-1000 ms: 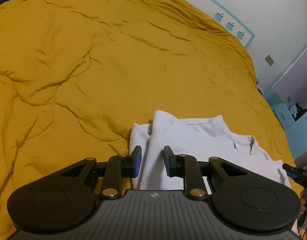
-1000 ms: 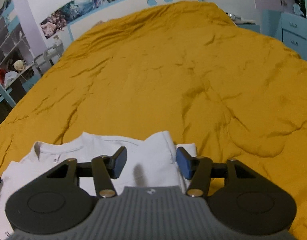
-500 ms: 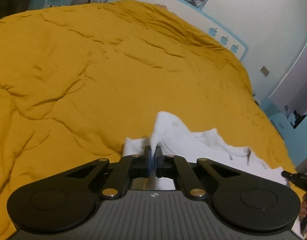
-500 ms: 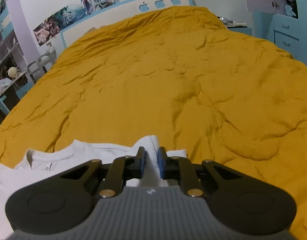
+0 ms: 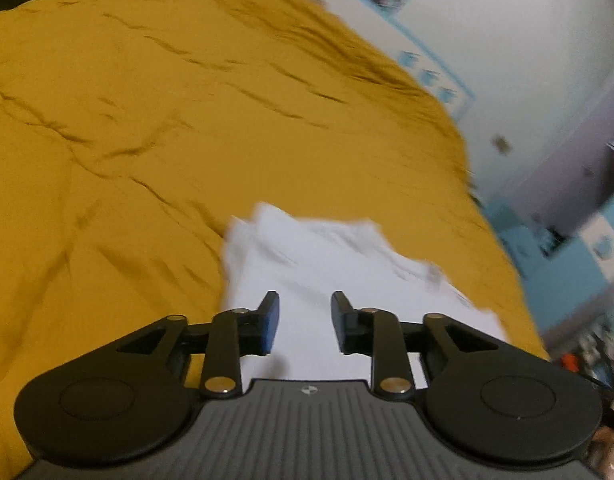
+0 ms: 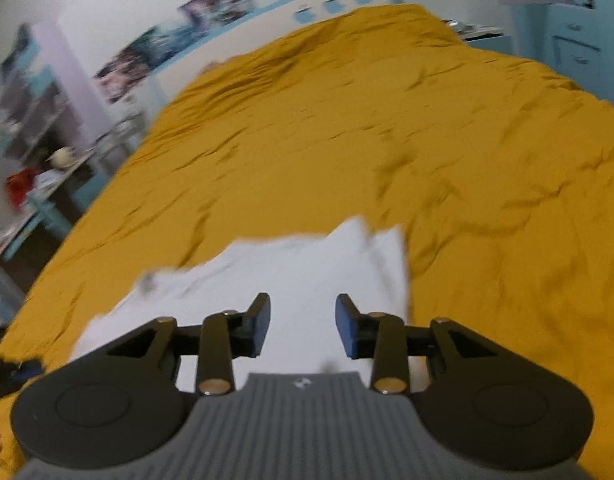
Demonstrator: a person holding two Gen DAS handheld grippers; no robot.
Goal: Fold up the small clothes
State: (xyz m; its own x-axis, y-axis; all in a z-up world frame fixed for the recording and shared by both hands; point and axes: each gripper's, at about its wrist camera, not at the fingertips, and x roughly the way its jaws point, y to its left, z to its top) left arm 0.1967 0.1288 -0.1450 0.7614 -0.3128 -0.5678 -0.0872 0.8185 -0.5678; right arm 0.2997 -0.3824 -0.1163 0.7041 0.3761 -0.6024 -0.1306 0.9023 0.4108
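Note:
A small white shirt lies on the mustard-yellow bedspread, blurred by motion. My left gripper hovers over the shirt's near left part. Its jaws are opening, and nothing is pinched between the blue pads. In the right wrist view the same shirt spreads out on the bedspread, with a folded edge along its right side. My right gripper hangs above the shirt's near right part. Its jaws are opening too, with only flat cloth showing below the gap.
The bedspread stretches far ahead to a white headboard wall with posters. Blue cabinets stand past the bed's right side. A cluttered desk and shelves stand off its left side. More blue furniture stands at the right in the left wrist view.
Half a second ago both grippers were shut on the shirt's raised shoulder folds. Now both have let go, stand open, and have drawn back and up. The shirt lies flatter.

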